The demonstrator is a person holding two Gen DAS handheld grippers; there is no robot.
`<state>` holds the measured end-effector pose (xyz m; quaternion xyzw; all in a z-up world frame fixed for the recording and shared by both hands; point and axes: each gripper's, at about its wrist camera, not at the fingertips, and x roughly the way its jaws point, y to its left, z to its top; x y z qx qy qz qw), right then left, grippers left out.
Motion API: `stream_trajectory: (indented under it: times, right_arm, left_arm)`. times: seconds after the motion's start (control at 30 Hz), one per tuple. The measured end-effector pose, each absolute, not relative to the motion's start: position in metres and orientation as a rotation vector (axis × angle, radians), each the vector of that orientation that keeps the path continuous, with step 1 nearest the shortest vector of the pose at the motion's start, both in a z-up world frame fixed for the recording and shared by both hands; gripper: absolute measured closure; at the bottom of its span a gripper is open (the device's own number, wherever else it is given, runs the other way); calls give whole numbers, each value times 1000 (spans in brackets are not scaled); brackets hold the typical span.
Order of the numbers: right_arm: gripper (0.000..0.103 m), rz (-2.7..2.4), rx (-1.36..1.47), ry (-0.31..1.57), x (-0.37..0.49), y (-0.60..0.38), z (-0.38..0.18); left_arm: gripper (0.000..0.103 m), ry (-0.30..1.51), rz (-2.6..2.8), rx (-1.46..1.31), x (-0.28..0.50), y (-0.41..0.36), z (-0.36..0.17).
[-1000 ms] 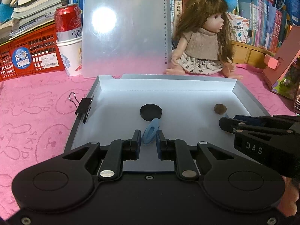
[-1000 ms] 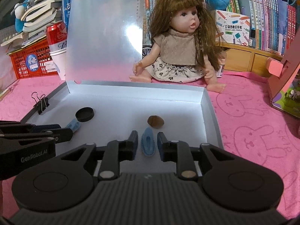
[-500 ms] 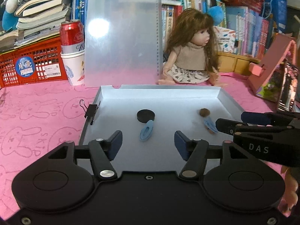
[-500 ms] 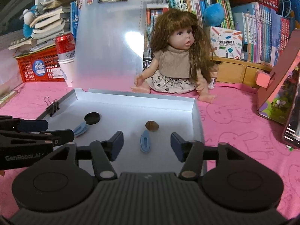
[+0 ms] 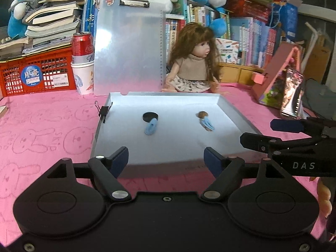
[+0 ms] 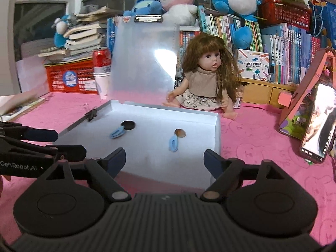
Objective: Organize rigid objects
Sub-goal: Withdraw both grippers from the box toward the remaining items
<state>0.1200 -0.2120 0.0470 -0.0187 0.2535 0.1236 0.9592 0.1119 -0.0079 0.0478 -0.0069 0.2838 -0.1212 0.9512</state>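
Left gripper (image 5: 166, 157) and right gripper (image 6: 164, 157) both spread wide, empty, short of tray (image 5: 229, 113); blue clips (image 5: 150, 127) (image 6: 173, 143) placed, likely done, nothing left to grab.

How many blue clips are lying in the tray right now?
2. One blue clip lies against the black cap on the tray's left side; the other lies beside the brown nut on the right. Nothing appears hidden.

Both tongs (image 5: 166, 157) opened, withdrawn
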Motion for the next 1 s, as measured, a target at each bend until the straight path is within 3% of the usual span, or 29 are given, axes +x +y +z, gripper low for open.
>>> stream_trajectory:
  times: [0.73, 1.0]
  right_arm:
    - [11, 262, -63, 495, 21, -239, 31]
    - [11, 217, -55, 522, 15, -248, 18]
  left_arm:
    - [24, 583, -296, 69, 10, -6, 27]
    - [39, 626, -317, 54, 2, -3, 15]
